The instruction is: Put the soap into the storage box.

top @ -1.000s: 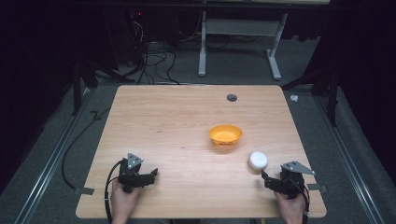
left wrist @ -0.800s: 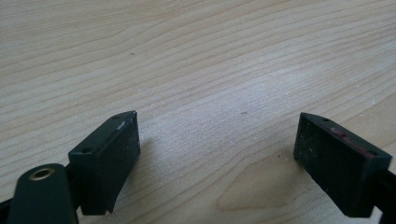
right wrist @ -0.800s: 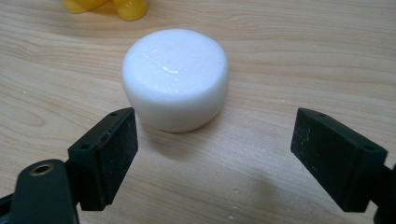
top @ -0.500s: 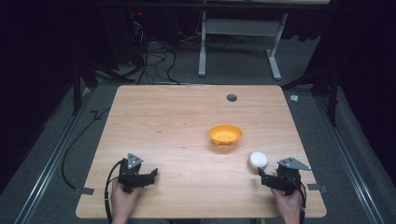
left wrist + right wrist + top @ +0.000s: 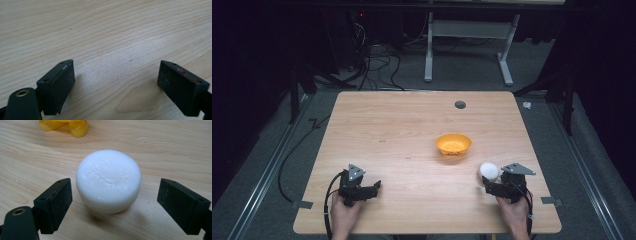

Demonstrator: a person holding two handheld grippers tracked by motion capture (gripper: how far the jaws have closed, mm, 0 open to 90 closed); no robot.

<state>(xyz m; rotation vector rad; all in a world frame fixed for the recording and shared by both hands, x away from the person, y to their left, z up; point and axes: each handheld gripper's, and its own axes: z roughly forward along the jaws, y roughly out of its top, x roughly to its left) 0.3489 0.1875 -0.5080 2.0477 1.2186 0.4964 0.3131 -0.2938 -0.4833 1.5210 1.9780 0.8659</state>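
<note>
A white round puck [image 5: 489, 171] lies on the wooden table [image 5: 402, 130], at the near right. In the right gripper view the puck [image 5: 108, 180] sits just ahead of and between the black pads [image 5: 53, 202], which do not touch it. My right gripper [image 5: 488, 187] [image 5: 115, 206] is open, and its jaws have just been opening. An orange bowl [image 5: 453, 144] [image 5: 66, 126] stands behind the puck. At the near left, my left gripper [image 5: 374, 187] [image 5: 116, 82] rests low over bare wood, open with nothing between its fingers.
A dark round hole [image 5: 460, 104] marks the table's far side. Grey tape tabs [image 5: 552, 201] stick out at the near corners. Cables [image 5: 372, 65] and a white desk frame [image 5: 467, 45] lie on the floor beyond the far edge.
My right gripper has shifted slightly left, closer to the white puck. The left gripper, puck and bowl have stayed put.
</note>
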